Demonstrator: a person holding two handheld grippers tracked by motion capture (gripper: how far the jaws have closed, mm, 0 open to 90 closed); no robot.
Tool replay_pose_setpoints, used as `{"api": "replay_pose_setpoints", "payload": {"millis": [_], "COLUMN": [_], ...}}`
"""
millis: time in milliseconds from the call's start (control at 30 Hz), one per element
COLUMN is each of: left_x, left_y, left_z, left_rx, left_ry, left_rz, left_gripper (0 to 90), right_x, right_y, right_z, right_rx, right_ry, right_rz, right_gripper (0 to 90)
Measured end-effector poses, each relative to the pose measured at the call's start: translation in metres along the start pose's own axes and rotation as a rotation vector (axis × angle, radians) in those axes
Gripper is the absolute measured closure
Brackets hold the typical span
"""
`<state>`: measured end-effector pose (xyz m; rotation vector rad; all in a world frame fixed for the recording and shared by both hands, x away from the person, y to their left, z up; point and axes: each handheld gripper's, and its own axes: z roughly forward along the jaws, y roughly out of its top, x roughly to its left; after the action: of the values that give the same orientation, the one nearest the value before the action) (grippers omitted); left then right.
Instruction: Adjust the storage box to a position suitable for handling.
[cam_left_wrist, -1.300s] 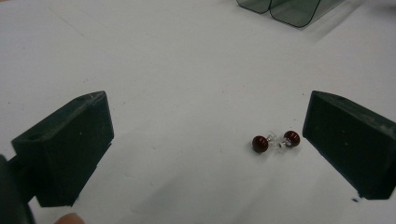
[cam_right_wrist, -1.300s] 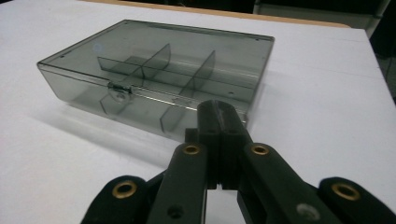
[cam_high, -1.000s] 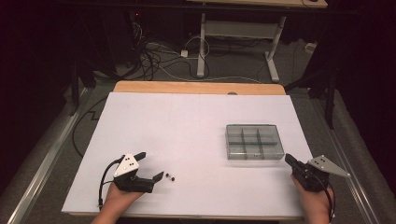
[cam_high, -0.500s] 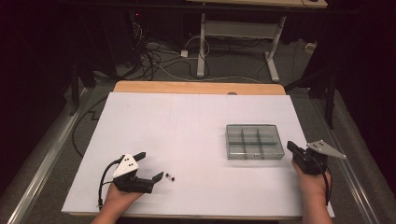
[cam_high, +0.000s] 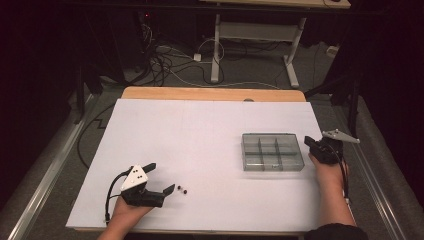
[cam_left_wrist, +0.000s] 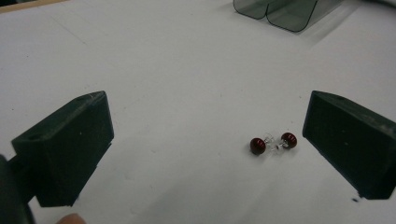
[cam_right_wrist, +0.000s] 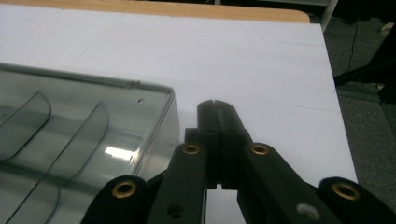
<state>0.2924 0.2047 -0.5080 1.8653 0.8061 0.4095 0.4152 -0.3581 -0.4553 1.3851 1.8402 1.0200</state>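
Two small dark-red beads (cam_high: 183, 190) lie on the white table near its front left. In the left gripper view these beads (cam_left_wrist: 273, 143) sit side by side close to the right-hand jaw. My left gripper (cam_high: 160, 177) rests on the table just left of them, open, with nothing between its fingers (cam_left_wrist: 70, 144). A clear grey compartment box (cam_high: 272, 151) stands at the middle right. My right gripper (cam_high: 308, 141) is at the box's right edge, jaws shut together and empty. In the right gripper view the shut right gripper (cam_right_wrist: 217, 106) lies beside the box (cam_right_wrist: 79, 140) corner.
The white table top (cam_high: 200, 135) has a wooden strip (cam_high: 210, 93) along its far edge. Beyond it on the floor are cables and a desk frame (cam_high: 250, 35). Metal rails run along both sides of the table.
My right gripper has moved up the table along the box's right side, from near the front corner to beside the box's far right corner. The left gripper and beads have stayed put.
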Motion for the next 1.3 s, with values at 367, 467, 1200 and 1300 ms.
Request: {"api": "replay_pose_setpoints", "payload": {"millis": [367,467,1200,1300], "left_x": [0.0,0.0,0.0,0.0], "left_y": [0.0,0.0,0.0,0.0], "left_z": [0.0,0.0,0.0,0.0], "left_rx": [-0.001,-0.002,0.001,0.001], "left_ry": [-0.001,-0.003,-0.006,-0.005], "left_rz": [0.002,0.006,0.008,0.008], "left_gripper": [1.3,1.3,1.3,1.3], "right_x": [0.002,0.002,0.005,0.01], "right_y": [0.015,0.02,0.025,0.025], "right_z": [0.026,0.032,0.041,0.04], "right_rx": [0.033,0.038,0.092,0.096], "right_ry": [0.018,0.029,0.11,0.12], "right_rz": [-0.025,-0.015,-0.003,-0.017], "right_gripper": [90.0,90.0,90.0,90.0]}}
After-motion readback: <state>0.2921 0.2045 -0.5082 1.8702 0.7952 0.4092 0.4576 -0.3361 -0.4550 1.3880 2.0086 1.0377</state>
